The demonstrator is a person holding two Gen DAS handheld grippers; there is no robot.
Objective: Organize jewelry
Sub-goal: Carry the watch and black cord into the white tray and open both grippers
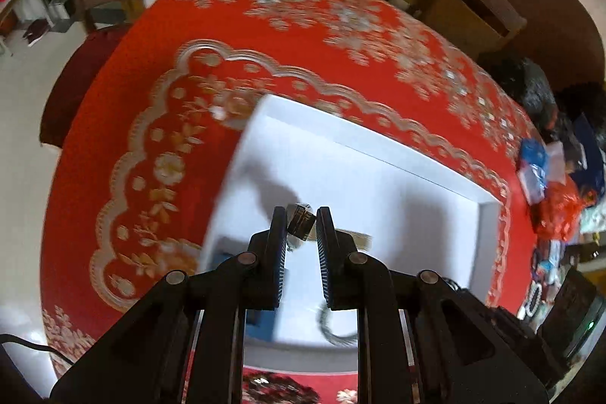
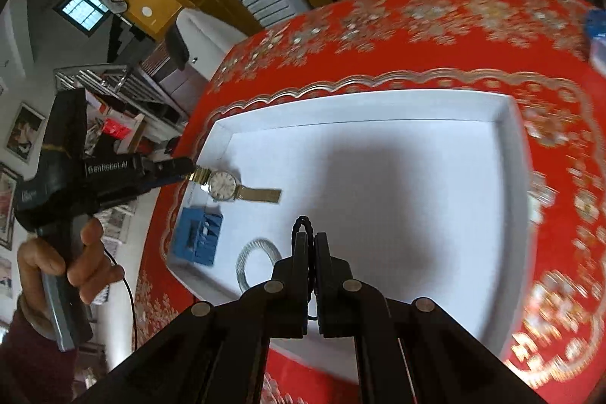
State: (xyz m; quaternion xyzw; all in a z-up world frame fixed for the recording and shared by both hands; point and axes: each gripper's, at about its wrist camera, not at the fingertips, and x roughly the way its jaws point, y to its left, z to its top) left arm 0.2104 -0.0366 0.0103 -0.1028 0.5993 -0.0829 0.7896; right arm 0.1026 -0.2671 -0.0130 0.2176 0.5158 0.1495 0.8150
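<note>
A white tray (image 2: 363,105) lies on the red patterned tablecloth. A gold watch (image 2: 227,186) with a white dial hangs over the tray's left side; my left gripper (image 2: 187,169) is shut on its band end. In the left wrist view the left gripper (image 1: 301,226) holds the watch band (image 1: 301,224) between its fingers. My right gripper (image 2: 310,241) is shut on a black braided cord (image 2: 303,224) above the tray's middle. A blue ring box (image 2: 199,235) and a silver bangle (image 2: 257,262) lie in the tray's left part.
The red tablecloth (image 2: 416,36) covers the round table. Coloured bags and clutter (image 1: 556,192) lie at the table's right edge in the left wrist view. A chair (image 1: 477,6) stands beyond the table. My hand (image 2: 72,264) holds the left gripper's handle.
</note>
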